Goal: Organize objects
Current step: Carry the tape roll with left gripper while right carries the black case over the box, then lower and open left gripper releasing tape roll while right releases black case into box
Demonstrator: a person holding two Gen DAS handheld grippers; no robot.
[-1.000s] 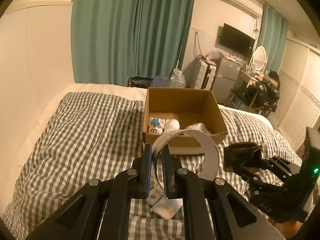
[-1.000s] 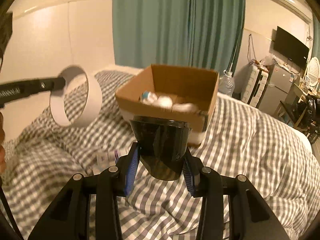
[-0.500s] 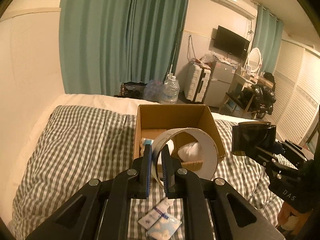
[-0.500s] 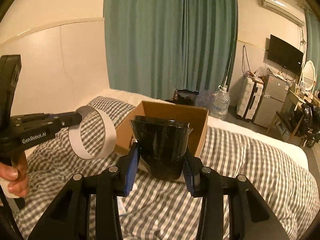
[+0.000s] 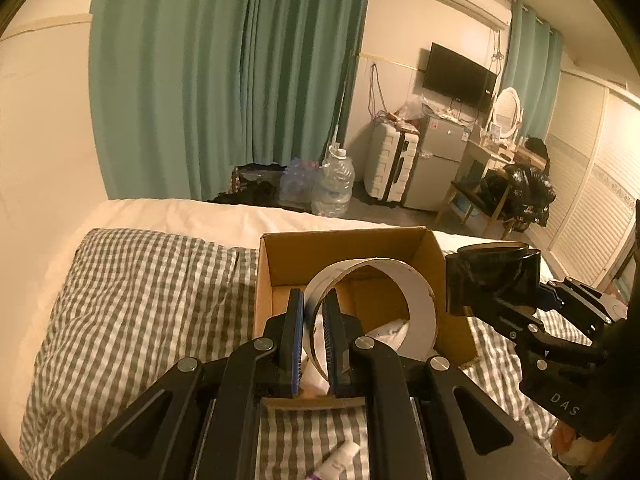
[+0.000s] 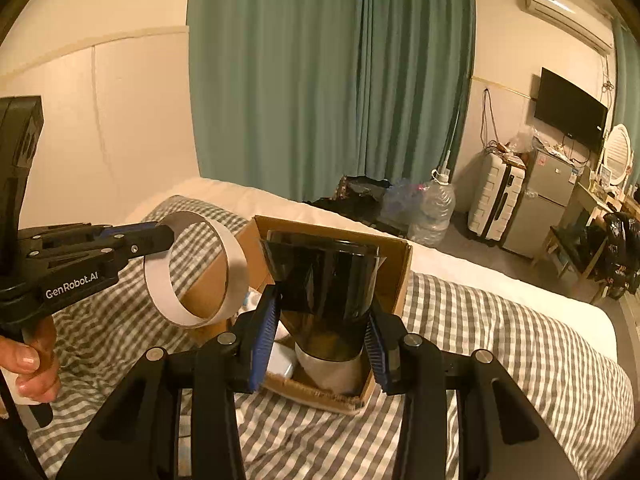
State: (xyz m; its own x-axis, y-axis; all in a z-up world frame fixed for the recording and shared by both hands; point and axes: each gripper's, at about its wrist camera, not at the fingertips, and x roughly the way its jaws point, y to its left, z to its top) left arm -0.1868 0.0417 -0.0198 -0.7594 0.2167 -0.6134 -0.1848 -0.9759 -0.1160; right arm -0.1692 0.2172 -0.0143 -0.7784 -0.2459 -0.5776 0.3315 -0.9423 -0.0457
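Note:
My left gripper (image 5: 313, 312) is shut on the wall of a white cardboard ring (image 5: 416, 300), which hangs over the open cardboard box (image 5: 340, 246) on the bed. The same ring (image 6: 236, 264) shows at the left of the right wrist view, above the box's left side. My right gripper (image 6: 320, 316) is shut on a dark, shiny cone-shaped cup (image 6: 326, 280), held over the box (image 6: 396, 276). That cup (image 5: 494, 276) appears at the right of the left wrist view, beside the box's right wall. White items (image 5: 390, 330) lie inside the box.
A grey-and-white checked cover (image 5: 140, 300) spreads over the bed. A small tube (image 5: 338, 460) lies on it near my left gripper. Teal curtains (image 5: 224, 80), water jugs (image 5: 332, 180), a suitcase (image 5: 390, 168) and a small fridge stand beyond the bed. A hand (image 6: 30, 356) grips the left handle.
Both grippers moved forward over the bed toward the box. The ring and the cup now hang over the box opening instead of in front of it. The right gripper also rose.

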